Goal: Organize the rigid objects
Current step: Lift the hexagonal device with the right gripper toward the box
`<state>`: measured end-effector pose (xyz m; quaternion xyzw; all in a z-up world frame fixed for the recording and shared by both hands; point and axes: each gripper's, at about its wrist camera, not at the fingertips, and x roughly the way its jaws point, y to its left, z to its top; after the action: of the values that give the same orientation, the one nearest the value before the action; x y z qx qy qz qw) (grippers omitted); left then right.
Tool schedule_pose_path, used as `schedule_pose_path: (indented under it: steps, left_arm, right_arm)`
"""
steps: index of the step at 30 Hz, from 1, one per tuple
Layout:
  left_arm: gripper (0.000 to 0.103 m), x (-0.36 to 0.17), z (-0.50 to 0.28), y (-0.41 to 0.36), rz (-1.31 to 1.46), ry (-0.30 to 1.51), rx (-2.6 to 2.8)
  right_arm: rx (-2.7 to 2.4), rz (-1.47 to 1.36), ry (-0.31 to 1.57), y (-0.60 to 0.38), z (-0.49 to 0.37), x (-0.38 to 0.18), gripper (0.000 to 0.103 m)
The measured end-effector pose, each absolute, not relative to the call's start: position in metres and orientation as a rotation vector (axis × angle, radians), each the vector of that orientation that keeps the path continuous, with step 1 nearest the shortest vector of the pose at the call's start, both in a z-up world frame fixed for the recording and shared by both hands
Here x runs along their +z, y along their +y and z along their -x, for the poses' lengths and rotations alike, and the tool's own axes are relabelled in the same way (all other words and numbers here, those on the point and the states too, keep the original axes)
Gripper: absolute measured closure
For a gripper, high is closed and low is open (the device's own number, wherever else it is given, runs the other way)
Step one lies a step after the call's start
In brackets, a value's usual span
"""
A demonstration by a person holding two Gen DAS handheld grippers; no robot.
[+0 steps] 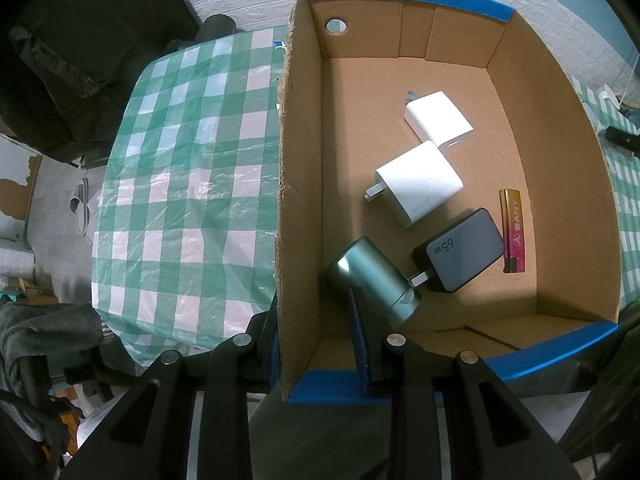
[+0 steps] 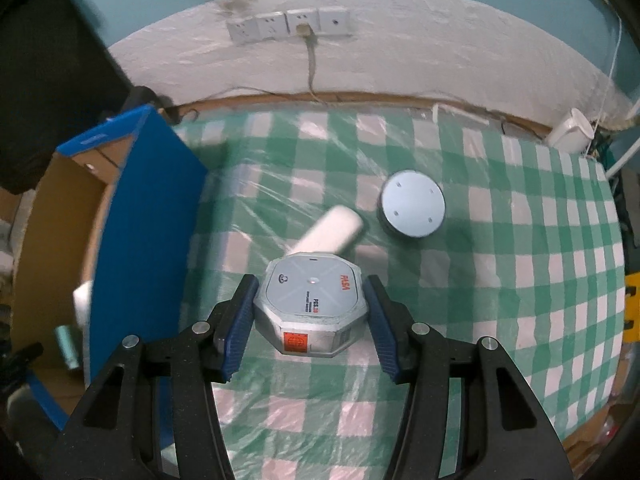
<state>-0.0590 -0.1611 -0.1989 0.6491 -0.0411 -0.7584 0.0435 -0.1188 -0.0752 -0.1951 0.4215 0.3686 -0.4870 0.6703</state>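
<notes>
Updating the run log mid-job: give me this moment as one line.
left gripper: jaws clamp box wall | right gripper: jaws hold octagonal device above table | round puck, white bar remain outside

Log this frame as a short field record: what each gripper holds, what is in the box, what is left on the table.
left gripper: shut on the cardboard box side wall
right gripper: shut on the octagonal grey device, above the checked tablecloth
in box: two white chargers, black charger, lighter, green cylinder
on table: round grey disc, white oblong item
</notes>
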Motion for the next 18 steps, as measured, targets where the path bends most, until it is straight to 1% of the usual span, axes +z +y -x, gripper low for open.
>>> schedule_pose_path:
  steps: [11,18]
  left_arm:
    - [0.075,-0.199,0.059,-0.161,-1.983,-0.132,-2.318]
    - [0.075,-0.199,0.059,-0.161,-1.983,-0.131,-2.319]
  right_arm:
    - [-1.023,-0.807,0.749,-0.055,0.072,-0.124,0.049]
    - [-0.918,-0.739,0.777,-0.041,0.019,-0.117,0.049]
